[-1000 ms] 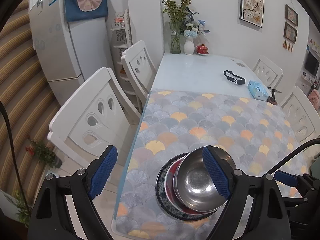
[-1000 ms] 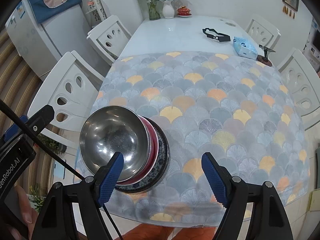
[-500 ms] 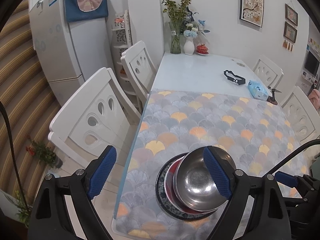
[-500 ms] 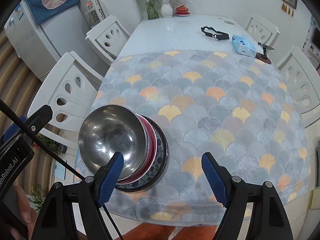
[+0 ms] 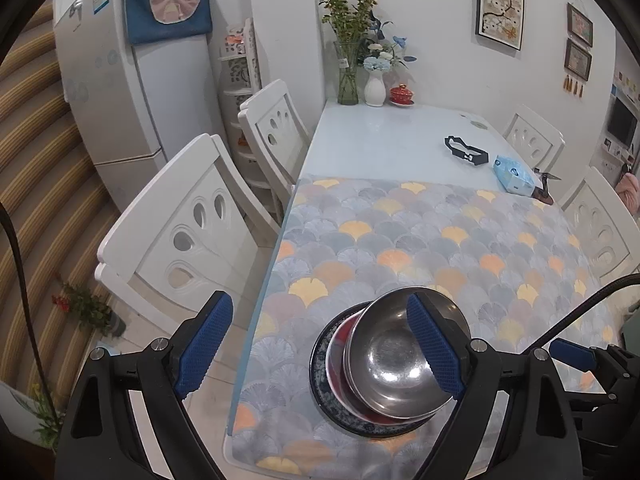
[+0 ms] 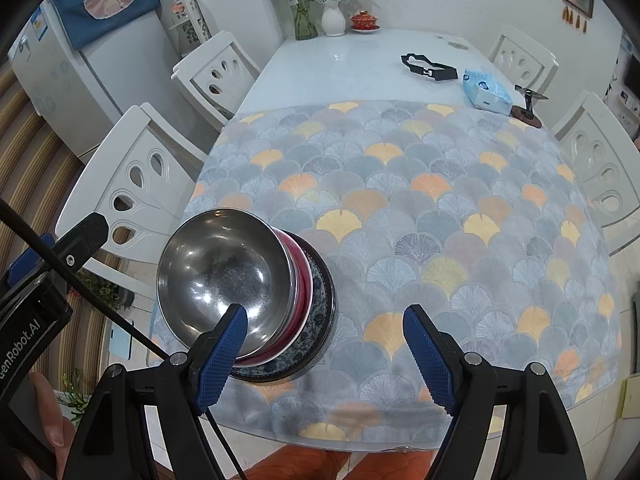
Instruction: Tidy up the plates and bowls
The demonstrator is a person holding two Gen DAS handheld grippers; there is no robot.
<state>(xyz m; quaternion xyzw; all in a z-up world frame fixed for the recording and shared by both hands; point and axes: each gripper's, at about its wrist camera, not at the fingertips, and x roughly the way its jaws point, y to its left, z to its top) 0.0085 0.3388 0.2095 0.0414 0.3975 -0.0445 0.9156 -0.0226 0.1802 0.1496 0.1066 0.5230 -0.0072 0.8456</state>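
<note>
A steel bowl (image 5: pixel 384 356) sits in a red dish (image 5: pixel 341 336) on a blue patterned plate (image 5: pixel 320 376). This stack stands near the front left corner of the table, on the fan-patterned cloth (image 5: pixel 440 248). My left gripper (image 5: pixel 320 344) hovers over it, open, its right finger overlapping the bowl's rim in view and nothing pinched. In the right wrist view the steel bowl (image 6: pixel 220 264), red dish (image 6: pixel 302 276) and plate (image 6: pixel 322 300) lie at the lower left. My right gripper (image 6: pixel 325 356) is open just right of the stack; its left finger crosses the bowl's near rim.
White chairs (image 5: pixel 188 236) stand along the table's left side, and more (image 6: pixel 596 168) along the right. At the far end are vases (image 5: pixel 374 88), a red lidded cup (image 5: pixel 402 94), a black strap (image 6: pixel 428 68) and a blue tissue pack (image 6: pixel 486 90). A fridge (image 5: pixel 120 92) stands to the left.
</note>
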